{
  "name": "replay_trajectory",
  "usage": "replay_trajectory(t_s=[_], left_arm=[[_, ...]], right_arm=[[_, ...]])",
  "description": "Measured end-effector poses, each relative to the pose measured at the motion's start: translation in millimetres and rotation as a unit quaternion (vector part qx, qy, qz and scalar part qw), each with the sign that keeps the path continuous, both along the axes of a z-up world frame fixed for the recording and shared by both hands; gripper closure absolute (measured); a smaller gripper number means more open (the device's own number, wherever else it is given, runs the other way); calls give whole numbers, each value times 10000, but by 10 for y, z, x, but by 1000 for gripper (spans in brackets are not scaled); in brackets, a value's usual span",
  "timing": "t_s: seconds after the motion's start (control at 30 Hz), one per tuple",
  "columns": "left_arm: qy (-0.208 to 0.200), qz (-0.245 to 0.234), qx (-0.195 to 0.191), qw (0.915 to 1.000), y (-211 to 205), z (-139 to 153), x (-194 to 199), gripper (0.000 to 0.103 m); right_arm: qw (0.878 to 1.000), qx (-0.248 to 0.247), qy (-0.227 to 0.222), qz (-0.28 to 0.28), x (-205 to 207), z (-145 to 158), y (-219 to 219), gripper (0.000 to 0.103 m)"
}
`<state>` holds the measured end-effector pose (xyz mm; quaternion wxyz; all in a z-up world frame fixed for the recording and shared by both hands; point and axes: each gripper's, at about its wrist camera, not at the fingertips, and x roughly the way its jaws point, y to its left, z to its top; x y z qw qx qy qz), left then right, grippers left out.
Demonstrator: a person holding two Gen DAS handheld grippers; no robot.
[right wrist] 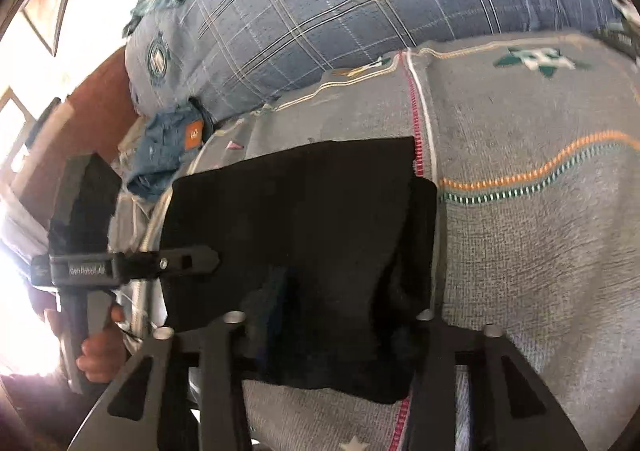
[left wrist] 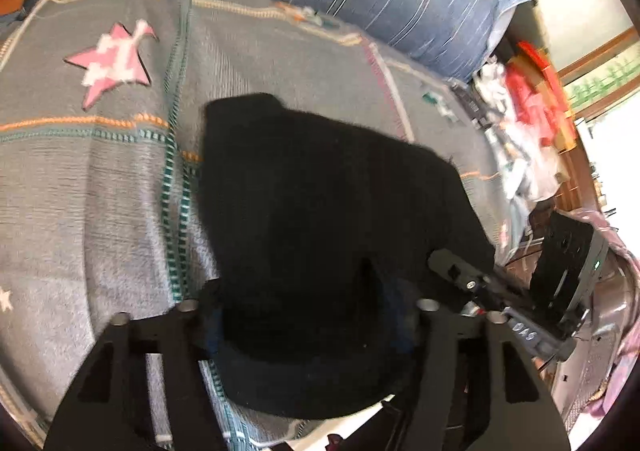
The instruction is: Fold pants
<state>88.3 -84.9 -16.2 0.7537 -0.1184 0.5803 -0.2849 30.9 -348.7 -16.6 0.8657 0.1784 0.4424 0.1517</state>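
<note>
We note left gripper [left wrist: 308, 315] and right gripper [right wrist: 328, 325], fingers apart astride black fleecy pants [left wrist: 320, 211], folded into a blunt rectangle, lying on grey woven blanket [left wrist: 100, 191] with pink star patch [left wrist: 112, 59], blue plaid pillow [right wrist: 340, 3] beyond

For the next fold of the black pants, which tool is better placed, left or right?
Probably the left tool: in the right wrist view its tip lies on the black pants at their side edge, seemingly shut on the fabric. The right tool touches the opposite edge, but its jaws can't be made out.
</note>
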Motion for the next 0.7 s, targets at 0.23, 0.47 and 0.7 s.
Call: replay_trajectory(t_s=[0.23, 0.47, 0.7], left_arm=[[231, 79, 158, 9996, 73, -95, 129, 51], [579, 115, -41, 9982, 78, -215, 218, 47], [651, 189, -3, 9977, 125, -221, 207, 45]], right_arm=[[9991, 310, 119, -270, -210, 81, -210, 56], [9929, 1033, 529, -266, 12, -227, -332, 26], [9828, 1635, 855, -85, 29, -249, -427, 67]])
